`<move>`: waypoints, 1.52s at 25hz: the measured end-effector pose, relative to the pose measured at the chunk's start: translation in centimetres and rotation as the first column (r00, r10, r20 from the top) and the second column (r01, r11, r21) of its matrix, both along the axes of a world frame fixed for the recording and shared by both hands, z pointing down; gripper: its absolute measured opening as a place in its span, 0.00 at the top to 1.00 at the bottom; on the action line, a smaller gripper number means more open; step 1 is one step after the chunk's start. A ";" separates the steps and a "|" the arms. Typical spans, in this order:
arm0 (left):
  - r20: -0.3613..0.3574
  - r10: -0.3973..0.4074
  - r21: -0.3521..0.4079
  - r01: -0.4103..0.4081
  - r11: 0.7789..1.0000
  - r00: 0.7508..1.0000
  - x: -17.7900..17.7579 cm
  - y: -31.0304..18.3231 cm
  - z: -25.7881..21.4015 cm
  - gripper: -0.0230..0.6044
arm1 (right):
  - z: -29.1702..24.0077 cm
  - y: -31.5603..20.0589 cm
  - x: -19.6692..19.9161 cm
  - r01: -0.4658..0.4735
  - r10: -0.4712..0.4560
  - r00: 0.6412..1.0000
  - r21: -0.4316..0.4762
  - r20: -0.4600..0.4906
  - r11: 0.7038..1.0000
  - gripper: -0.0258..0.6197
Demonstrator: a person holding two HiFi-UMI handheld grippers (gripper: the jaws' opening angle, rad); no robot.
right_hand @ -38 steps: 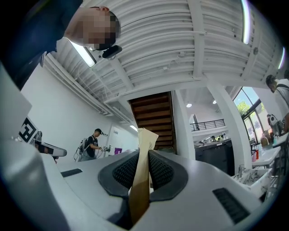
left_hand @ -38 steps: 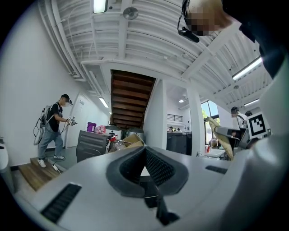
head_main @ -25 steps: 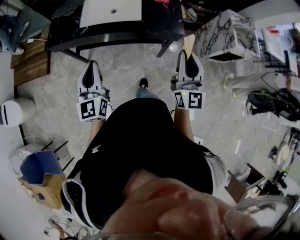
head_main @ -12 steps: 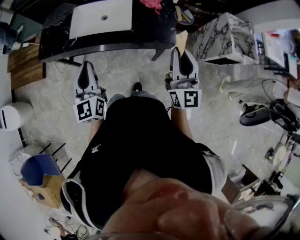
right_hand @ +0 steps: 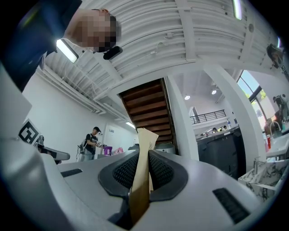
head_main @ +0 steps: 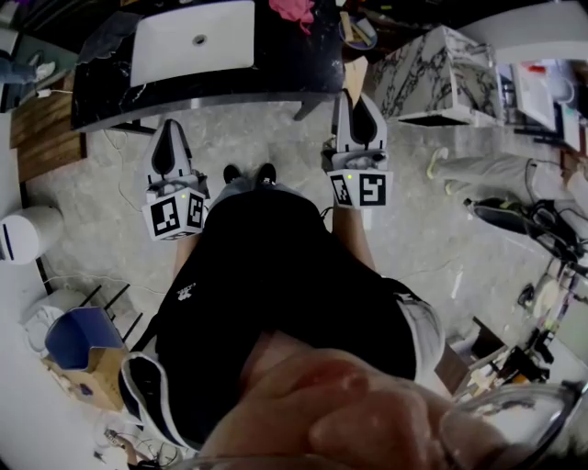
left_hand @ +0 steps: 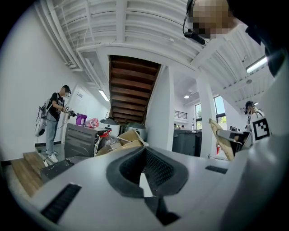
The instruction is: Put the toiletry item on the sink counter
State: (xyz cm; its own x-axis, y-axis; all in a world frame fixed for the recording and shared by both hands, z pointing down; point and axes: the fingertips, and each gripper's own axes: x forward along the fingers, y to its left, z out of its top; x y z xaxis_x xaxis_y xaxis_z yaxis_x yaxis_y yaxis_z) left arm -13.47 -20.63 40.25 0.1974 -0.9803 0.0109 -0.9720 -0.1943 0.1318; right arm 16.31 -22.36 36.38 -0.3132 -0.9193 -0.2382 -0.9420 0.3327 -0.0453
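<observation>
standing on a grey marbled floor (head_main: 266, 128), a person in a black shirt faces a black counter (head_main: 276, 64) that lies just ahead of both tongs. one white sink (head_main: 197, 41) is set in the counter, ahead of the left tongs (head_main: 171, 128). a wooden platform (head_main: 41, 128) lies to the left of the left tongs, and one marbled white box (head_main: 441, 69) stands to the right of the right tongs (head_main: 356, 99).

two tongs are in view. the left tongs (left_hand: 144, 173) have their pads drawn together with nothing between them. the right tongs (right_hand: 143, 169) are clamped on one flat tan packet (right_hand: 143, 171), which sticks up past the tips. from the head view the packet (head_main: 356, 75) reaches the counter's near edge; i cannot tell if it touches.

two black shoes (head_main: 248, 173) show between the tongs. one pink item (head_main: 294, 11) lies on the counter ahead of the right tongs, and one bowl (head_main: 356, 32) beside it holds something i cannot make out. behind the left tongs, a cardboard box (head_main: 73, 381) holds a blue tub (head_main: 78, 335), and one white bin (head_main: 23, 234) stands to their left.
</observation>
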 end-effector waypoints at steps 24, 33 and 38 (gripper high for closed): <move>0.055 -0.041 -0.093 0.046 0.995 0.998 -1.8 -3.8 2.9 0.96 | 23.0 -15.7 -0.7 -0.043 -0.003 0.994 -0.405 -0.112 0.913 0.86; 0.082 -0.090 -0.137 0.101 0.985 0.993 -3.1 -3.5 4.3 0.95 | 32.0 -20.4 -1.5 -0.060 -0.054 0.982 -0.574 -0.180 0.817 0.85; 0.088 -0.113 -0.152 0.125 0.980 0.990 -3.9 -3.8 4.8 0.95 | 36.2 -22.6 -1.8 -0.099 -0.073 0.970 -0.648 -0.233 0.755 0.85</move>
State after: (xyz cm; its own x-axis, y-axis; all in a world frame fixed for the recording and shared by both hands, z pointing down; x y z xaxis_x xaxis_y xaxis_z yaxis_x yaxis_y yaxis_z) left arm -17.34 -24.41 45.05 0.0717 -0.9816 0.1770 -0.9955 -0.0594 0.0739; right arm 14.46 -44.94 72.61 -0.2658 -0.8263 0.4966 -0.9565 0.2904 -0.0287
